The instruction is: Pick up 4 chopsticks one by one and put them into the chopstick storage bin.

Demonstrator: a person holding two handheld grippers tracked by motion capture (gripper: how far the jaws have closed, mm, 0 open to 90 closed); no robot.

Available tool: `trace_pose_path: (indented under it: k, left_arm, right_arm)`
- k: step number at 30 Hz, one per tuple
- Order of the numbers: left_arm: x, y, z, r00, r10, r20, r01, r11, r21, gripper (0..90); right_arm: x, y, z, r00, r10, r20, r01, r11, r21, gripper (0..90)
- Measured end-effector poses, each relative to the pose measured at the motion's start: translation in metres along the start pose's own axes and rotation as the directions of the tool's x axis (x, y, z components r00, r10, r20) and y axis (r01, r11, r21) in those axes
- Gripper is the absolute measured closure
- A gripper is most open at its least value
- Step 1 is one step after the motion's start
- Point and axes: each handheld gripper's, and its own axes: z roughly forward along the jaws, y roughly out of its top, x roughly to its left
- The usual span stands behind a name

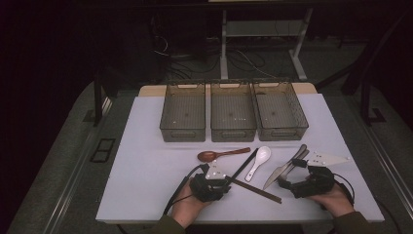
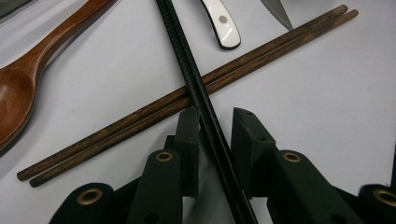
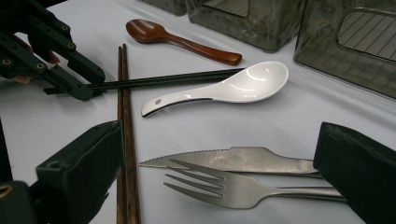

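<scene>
The pair of slim black chopsticks (image 2: 205, 112), lying across the brown wooden chopsticks (image 2: 116, 128) at the table's near centre, is being straddled by the left gripper (image 2: 212, 119), not yet clamped; the right gripper (image 3: 215, 177) is being held wide around the steel knife (image 3: 233, 158) and fork (image 3: 233, 186). The three grey plastic bins (image 1: 233, 114) are being left empty.

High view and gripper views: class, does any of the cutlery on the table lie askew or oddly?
Yes. The black chopsticks lie crossed over the brown chopsticks, just ahead of the left gripper, whose jaws straddle the black pair. Also, the fork partly overlaps the knife between the right gripper's open jaws.
</scene>
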Motion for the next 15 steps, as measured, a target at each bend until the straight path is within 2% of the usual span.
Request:
trace_pose_path:
  k: [15]
  left_arm:
    - [0.0088, -0.0023, -0.0036, 0.9987, -0.037, -0.035, 0.037, 0.9993, 0.0, 75.9]
  right_arm:
    - [-0.0002, 0.0001, -0.0004, 1.0, 0.003, 0.002, -0.003, 1.0, -0.003, 1.6]
